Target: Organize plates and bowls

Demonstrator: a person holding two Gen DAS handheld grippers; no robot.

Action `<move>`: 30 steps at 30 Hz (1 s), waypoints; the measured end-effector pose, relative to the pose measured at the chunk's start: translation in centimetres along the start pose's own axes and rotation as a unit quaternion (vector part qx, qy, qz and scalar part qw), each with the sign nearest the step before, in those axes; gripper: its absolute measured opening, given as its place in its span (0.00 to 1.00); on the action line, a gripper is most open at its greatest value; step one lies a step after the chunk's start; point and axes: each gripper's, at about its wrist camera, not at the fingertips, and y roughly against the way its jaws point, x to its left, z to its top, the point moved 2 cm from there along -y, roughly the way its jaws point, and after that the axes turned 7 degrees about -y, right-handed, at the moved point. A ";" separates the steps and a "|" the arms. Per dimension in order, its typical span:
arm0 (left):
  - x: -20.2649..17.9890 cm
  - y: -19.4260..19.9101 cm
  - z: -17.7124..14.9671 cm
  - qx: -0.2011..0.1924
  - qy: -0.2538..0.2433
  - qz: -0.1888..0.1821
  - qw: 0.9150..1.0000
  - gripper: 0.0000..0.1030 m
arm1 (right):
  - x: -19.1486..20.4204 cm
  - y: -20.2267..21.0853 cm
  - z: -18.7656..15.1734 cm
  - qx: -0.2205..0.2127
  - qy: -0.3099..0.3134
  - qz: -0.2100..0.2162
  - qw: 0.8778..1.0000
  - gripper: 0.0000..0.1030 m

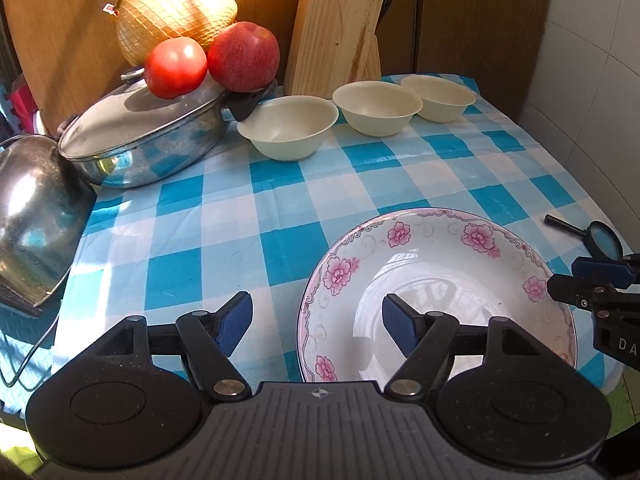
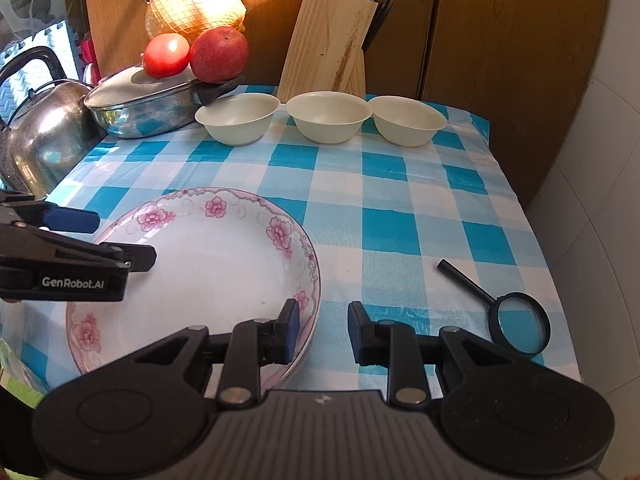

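- One flowered plate (image 1: 436, 280) is lying flat near the front of the table (image 1: 248, 216), which is wearing a blue-and-white checked cloth.
- Three cream bowls (image 2: 239, 118) are sitting upright in a row at the back, empty.
- One left gripper (image 1: 316, 326) is hovering with jaws standing wide apart around the plate's left rim, gripping nothing.
- One right gripper (image 2: 324, 330) is sitting with jaws narrowly apart astride the plate's right rim, pads clear of it.
- One lidded pot (image 1: 144, 140) is carrying one tomato (image 1: 176, 66) and one apple (image 1: 243, 56); one netted melon (image 1: 176, 10) is sitting behind.
- One kettle (image 2: 44, 136), one knife block (image 2: 328, 40) and one magnifying glass (image 2: 520, 322) are also standing by.
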 end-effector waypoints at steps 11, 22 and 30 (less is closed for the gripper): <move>4.2 -3.1 6.4 0.007 0.078 0.017 0.997 0.79 | 0.1 -3.5 7.3 -0.012 -0.027 0.031 0.999 0.23; 6.6 -9.8 11.6 0.017 0.127 0.048 0.991 0.79 | 1.6 -13.1 14.8 0.031 -0.110 0.103 0.988 0.23; 8.2 -14.1 12.4 0.043 0.167 0.039 0.984 0.74 | 2.3 -17.9 17.4 0.049 -0.168 0.151 0.973 0.23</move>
